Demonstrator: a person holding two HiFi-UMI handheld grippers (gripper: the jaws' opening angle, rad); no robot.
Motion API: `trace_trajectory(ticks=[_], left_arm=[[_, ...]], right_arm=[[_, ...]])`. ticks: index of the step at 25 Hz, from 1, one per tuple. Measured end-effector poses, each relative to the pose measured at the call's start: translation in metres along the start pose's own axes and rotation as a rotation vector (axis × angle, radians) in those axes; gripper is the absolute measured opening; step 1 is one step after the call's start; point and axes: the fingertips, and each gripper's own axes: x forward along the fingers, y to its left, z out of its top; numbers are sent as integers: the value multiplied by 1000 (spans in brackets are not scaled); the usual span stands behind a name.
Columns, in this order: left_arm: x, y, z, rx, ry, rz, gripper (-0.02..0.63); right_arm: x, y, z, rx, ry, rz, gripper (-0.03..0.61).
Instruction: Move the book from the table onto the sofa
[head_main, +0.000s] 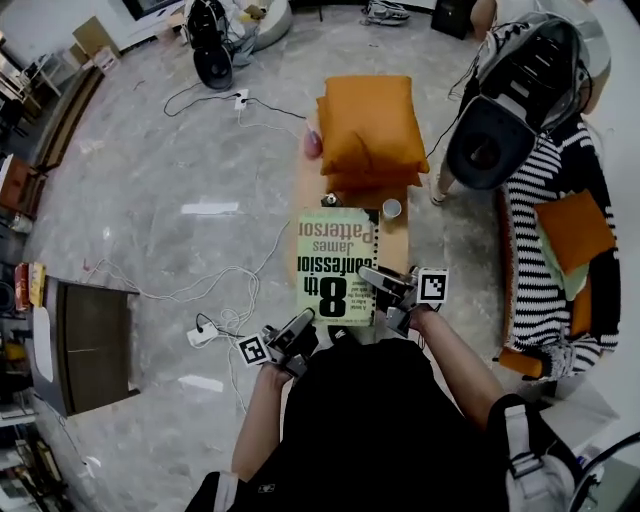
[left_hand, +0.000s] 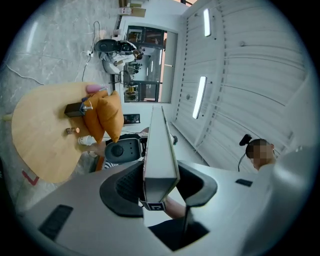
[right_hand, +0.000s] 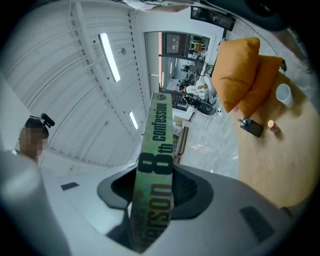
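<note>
head view / a: what is happening over the wooden surface (head_main: 396, 250)?

b: a person is gripping the book (head_main: 336, 262) from both sides. it's a pale green paperback with "8th confession" printed large on the cover. the left claw (head_main: 303, 322) is biting its near left corner, and the right claw (head_main: 378, 286) is biting its right edge.

a: how are the jaws standing?

b: left gripper view is showing both jaws partly parted and pressing on the book's white page edge. right gripper view is showing the same hold on the green spine, with the jaws closed only as far as the book's thickness is allowing.

a: where is the book sitting?

b: it is lying flat over the near end of the surface, title upside down to the camera. whether it is resting on the wood or just clear of it, the views are not telling.

a: what is surrounding it?

b: orange cushions (head_main: 370, 125) are piling up at the far end, and a white cup (head_main: 391, 208) is standing just beyond the book. the striped sofa (head_main: 535, 260) is waiting to the right, apart from the book.
</note>
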Motion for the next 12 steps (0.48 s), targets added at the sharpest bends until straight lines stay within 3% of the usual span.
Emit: trace_trajectory(ticks=[6, 9, 12], left_arm=[[49, -5, -46, -4, 131, 13, 175], [68, -13, -86, -35, 184, 29, 176], [73, -8, -102, -56, 228, 41, 178]], right_arm=[[-84, 12, 7, 2, -95, -58, 170], [-140, 28, -8, 18, -174, -80, 170], [-168, 27, -25, 29, -233, -107, 170]])
